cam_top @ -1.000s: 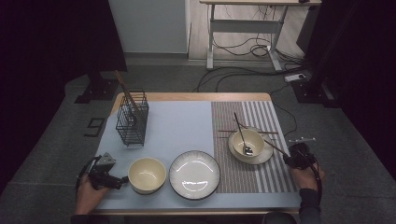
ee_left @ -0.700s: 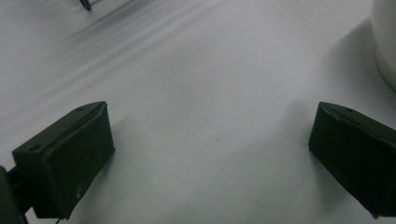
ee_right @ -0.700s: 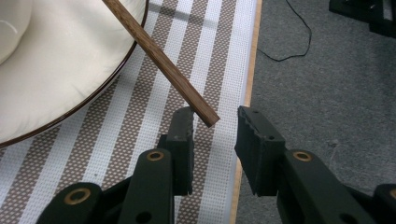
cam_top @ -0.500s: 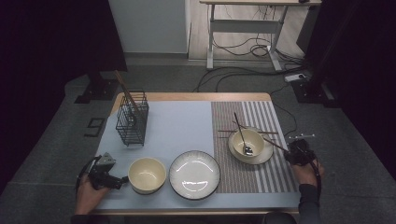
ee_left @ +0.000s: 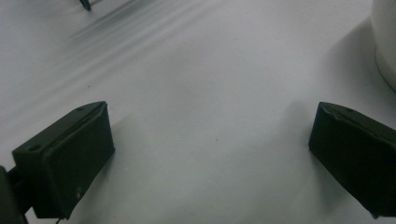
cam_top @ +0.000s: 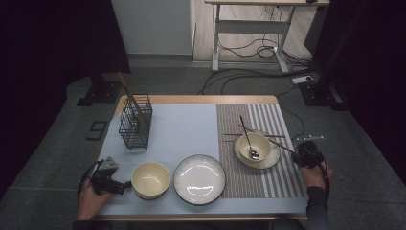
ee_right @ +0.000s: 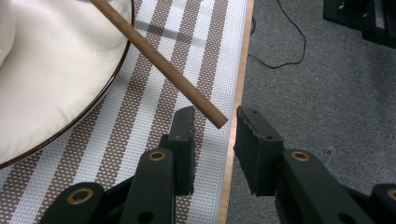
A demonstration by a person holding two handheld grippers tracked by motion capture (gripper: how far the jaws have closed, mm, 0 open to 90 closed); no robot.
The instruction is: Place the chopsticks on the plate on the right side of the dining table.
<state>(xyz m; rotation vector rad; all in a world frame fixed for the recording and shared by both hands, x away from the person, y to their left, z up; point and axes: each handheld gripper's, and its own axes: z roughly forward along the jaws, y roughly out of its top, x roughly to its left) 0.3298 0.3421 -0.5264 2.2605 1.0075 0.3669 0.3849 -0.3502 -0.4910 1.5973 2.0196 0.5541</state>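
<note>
**Chopstick tip between the right jaws at the table's edge**

Where the wooden table stands on grey carpet in a dim room, a pale blue mat covers most of its top and a brown-and-white striped placemat lies over the right part. Behind it, cables trail across the floor under a white desk frame.

A black wire basket at the back left holds upright wooden sticks. Near the front edge, an empty cream bowl sits just beside an empty white plate. On the placemat, a cream bowl on a saucer holds a spoon, with chopsticks laid across it.

The right hand-held gripper has just been closing; its jaws stand partly apart around the chopstick tip, not pressing it. The left hand-held gripper rests wide open over bare mat, beside the empty bowl.
</note>
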